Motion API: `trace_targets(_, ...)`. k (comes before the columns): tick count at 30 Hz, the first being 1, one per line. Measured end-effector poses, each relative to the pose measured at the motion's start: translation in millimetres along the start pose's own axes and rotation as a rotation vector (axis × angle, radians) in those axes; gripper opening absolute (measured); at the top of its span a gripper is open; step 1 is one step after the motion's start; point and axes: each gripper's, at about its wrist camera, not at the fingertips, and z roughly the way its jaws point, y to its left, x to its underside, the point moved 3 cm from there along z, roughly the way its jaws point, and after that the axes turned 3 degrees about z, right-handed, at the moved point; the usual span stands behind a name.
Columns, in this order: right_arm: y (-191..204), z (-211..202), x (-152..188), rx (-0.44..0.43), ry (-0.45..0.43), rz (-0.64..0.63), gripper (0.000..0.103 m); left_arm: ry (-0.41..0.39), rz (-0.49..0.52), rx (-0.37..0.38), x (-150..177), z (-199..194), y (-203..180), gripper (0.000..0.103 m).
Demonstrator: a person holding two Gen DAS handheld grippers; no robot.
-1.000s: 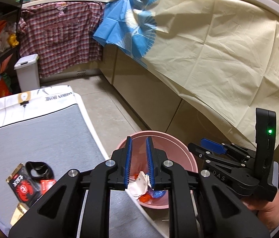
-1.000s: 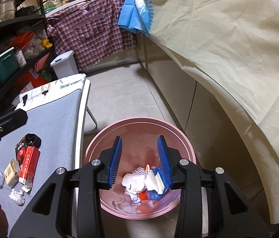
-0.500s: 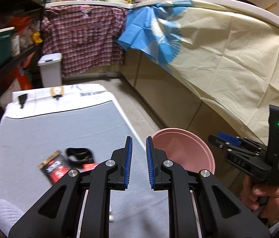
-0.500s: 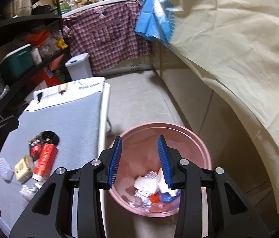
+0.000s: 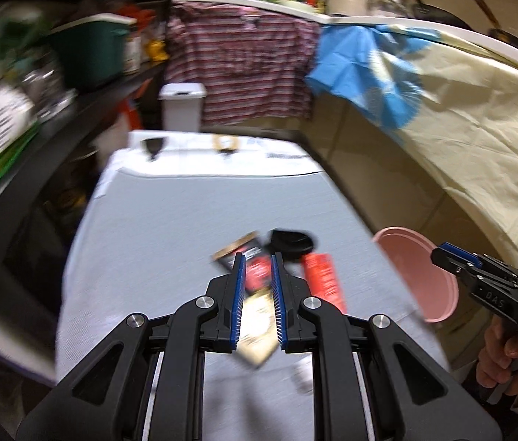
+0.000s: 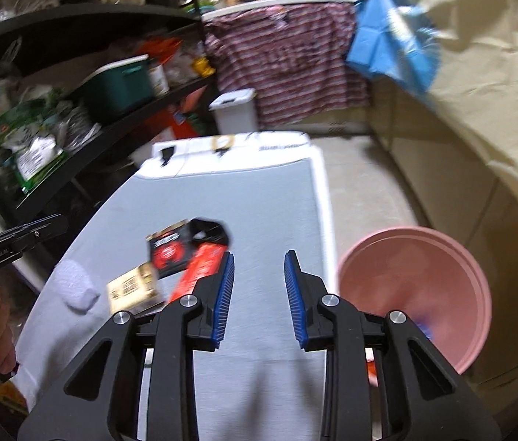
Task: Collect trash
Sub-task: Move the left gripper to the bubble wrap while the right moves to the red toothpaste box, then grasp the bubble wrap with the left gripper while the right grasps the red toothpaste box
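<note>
Now both empty, left claw (image 5: 256, 270) narrow, right claw (image 6: 259, 265) closing

Your left wrist camera looks forward and down along its hand-held gripper (image 5: 257, 270), close above the grey counter (image 5: 192, 220), with the pink basin (image 5: 411, 272) at the right of the frame. Your right wrist camera faces the same way along its own hand-held gripper (image 6: 259, 275), set further right, the basin at lower right. Both views share the counter, the wrappers (image 5: 323, 277), the shelves (image 6: 86, 92) and the plaid cloth (image 5: 247, 73).
</note>
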Motion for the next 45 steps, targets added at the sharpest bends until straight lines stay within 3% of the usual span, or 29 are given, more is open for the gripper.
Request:
trace_targets(4, 28, 17, 10, -0.036, 0.032, -0.029, 0.029, 0.021, -0.04, -0.061, 21, -11, 34, 0.015)
trace_targets(11, 61, 53, 28, -0.064, 0.103, -0.059, 0.034, 0.085, -0.196, -0.125, 62, -17, 82, 0.015)
trace_targets(13, 66, 62, 32, -0.072, 0.129, -0.06, 0.04, 0.128, -0.216, -0.113, 72, -10, 86, 0.021)
trace_targets(15, 70, 68, 36, -0.075, 0.143, -0.067, 0.044, 0.146, -0.234, -0.112, 76, -5, 87, 0.046)
trace_targets(18, 75, 81, 42, -0.07, 0.181, -0.084, 0.049, 0.173, -0.252, -0.109, 80, 5, 89, 0.051)
trace_targets(25, 69, 100, 48, -0.047, 0.234, -0.084, 0.05, 0.223, -0.228, -0.129, 81, 33, 86, 0.052)
trace_targets(36, 67, 110, 49, -0.046, 0.26, -0.093, 0.05, 0.236, -0.212, -0.155, 72, 58, 88, 0.05)
trace_targets(42, 65, 109, 50, -0.033, 0.267, -0.105, 0.043, 0.25, -0.191, -0.173, 69, 64, 89, 0.021)
trace_targets(45, 63, 106, 50, -0.029, 0.268, -0.107, 0.04, 0.237, -0.172, -0.184, 65, 61, 86, 0.016)
